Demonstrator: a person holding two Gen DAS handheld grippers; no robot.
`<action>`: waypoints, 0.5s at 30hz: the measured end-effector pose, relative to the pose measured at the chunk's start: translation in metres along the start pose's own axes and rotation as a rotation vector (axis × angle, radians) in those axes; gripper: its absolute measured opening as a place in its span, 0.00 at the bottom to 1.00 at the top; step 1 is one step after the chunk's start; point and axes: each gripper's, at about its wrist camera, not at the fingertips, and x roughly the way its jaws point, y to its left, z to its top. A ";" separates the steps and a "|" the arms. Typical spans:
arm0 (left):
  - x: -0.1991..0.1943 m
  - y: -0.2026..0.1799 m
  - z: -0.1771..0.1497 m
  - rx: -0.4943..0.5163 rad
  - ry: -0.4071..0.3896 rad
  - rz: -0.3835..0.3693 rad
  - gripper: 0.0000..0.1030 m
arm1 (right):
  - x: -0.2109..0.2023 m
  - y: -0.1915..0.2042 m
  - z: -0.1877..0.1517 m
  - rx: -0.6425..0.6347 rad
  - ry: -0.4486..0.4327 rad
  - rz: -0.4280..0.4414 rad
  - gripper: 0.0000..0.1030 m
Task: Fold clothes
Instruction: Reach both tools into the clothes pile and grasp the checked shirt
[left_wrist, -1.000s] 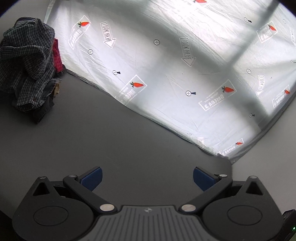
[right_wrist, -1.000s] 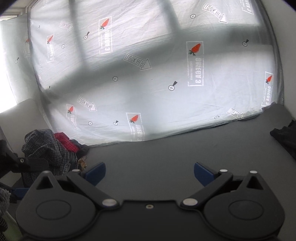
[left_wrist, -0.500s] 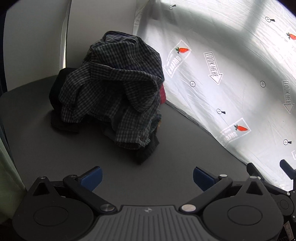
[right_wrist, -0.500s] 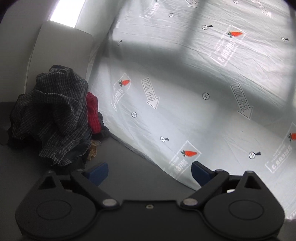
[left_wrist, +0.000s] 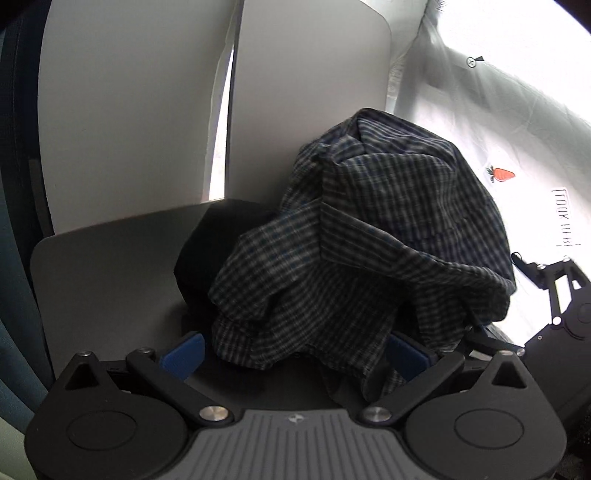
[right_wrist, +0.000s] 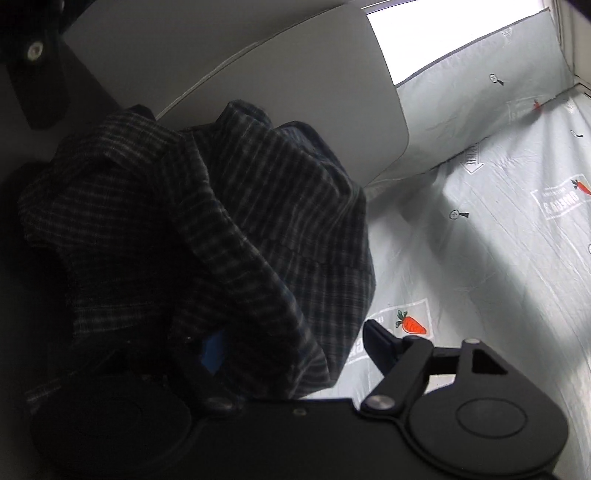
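At the left of the left wrist view, bare grey table runs up to pale upright panels; a black garment sits half-buried under the crumpled plaid shirt, which tops the heap at the table's back corner. The left gripper has its fingers spread wide, the shirt's lower hem drooping between them, so it looks poised to pinch that edge and draw the shirt off the pile. The printed sheet with carrot logos lies to the right. Only this view shows the black garment and the right gripper's place beside the shirt. The right wrist view shows the right gripper also spread, its left finger buried under plaid folds.
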 end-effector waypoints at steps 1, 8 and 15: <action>0.005 0.002 0.003 -0.011 0.006 0.014 1.00 | 0.009 0.001 -0.001 -0.022 0.011 -0.013 0.05; 0.022 -0.014 0.007 -0.014 0.022 0.010 1.00 | -0.017 -0.095 -0.021 0.106 -0.021 -0.411 0.02; -0.035 -0.085 0.001 0.138 -0.096 -0.162 1.00 | -0.134 -0.224 -0.069 0.204 -0.026 -0.852 0.02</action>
